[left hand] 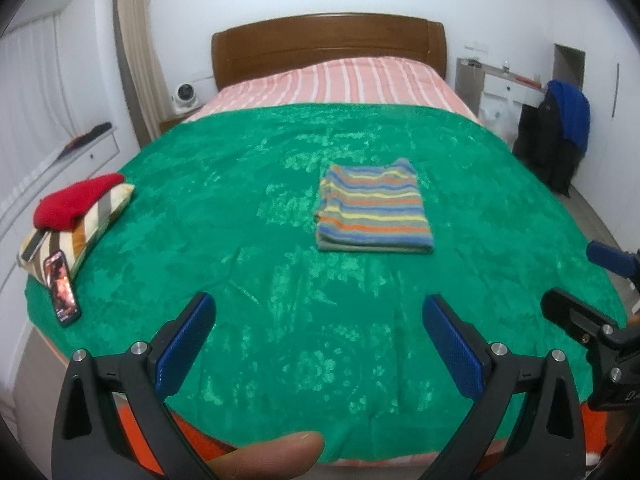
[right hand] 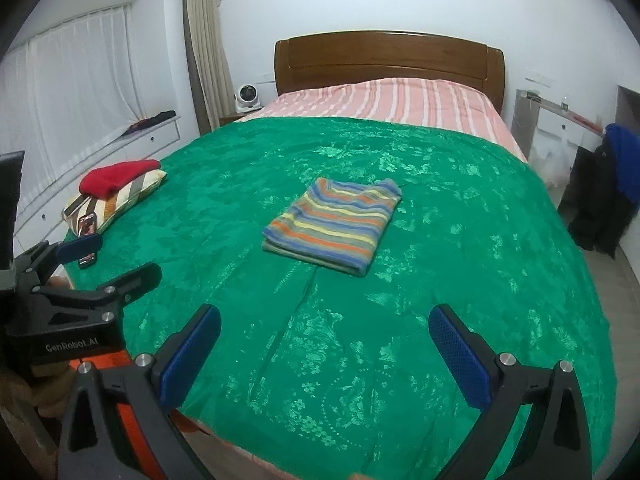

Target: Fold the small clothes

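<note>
A striped garment (left hand: 374, 210) (right hand: 334, 226), in blue, orange and yellow bands, lies folded into a neat rectangle in the middle of the green bedspread (left hand: 280, 280) (right hand: 460, 260). My left gripper (left hand: 318, 314) hangs open over the near part of the bed, well short of the garment, with nothing between its blue pads. My right gripper (right hand: 324, 326) is open too, above the near edge of the bed and apart from the garment. Each gripper shows at the edge of the other's view: the right gripper (left hand: 576, 284), the left gripper (right hand: 118, 256).
A striped pillow (left hand: 80, 232) (right hand: 116, 200) with a red folded cloth (left hand: 76, 200) (right hand: 118, 176) on top sits at the bed's left edge, a phone (left hand: 62, 290) leaning on it. Wooden headboard (left hand: 328, 48) behind. Dark and blue clothes (left hand: 560, 136) hang at the right.
</note>
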The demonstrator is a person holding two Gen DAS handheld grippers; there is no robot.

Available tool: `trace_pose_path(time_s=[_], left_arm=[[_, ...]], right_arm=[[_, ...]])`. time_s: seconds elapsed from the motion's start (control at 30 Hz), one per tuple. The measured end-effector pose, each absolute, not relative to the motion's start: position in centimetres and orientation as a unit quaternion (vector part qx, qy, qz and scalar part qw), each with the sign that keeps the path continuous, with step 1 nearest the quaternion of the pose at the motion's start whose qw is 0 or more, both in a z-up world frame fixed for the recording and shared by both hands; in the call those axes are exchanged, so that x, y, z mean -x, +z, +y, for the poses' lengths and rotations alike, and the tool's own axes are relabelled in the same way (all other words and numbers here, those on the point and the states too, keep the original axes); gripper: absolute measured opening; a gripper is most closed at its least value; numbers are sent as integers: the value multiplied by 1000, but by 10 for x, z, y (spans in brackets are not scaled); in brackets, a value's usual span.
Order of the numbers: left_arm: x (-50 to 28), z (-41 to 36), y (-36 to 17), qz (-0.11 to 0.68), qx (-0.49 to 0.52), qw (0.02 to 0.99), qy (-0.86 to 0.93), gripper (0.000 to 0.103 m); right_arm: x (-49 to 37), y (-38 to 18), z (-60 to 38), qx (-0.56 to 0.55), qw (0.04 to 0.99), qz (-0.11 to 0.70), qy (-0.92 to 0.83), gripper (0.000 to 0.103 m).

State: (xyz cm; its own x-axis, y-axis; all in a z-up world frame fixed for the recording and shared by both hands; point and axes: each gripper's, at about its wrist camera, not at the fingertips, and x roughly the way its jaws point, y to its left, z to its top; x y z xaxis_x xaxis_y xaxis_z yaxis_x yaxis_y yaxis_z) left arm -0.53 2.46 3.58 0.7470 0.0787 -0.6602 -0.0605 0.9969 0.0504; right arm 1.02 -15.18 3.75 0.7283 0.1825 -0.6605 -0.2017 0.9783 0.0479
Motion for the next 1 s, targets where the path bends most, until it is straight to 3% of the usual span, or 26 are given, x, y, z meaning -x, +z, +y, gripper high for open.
trace_pose_path(time_s=[1.0], left_arm=[[2,31,35,364,-2,931,43,103]], right_arm=[[-8,38,-138,48,925,368,75,103]])
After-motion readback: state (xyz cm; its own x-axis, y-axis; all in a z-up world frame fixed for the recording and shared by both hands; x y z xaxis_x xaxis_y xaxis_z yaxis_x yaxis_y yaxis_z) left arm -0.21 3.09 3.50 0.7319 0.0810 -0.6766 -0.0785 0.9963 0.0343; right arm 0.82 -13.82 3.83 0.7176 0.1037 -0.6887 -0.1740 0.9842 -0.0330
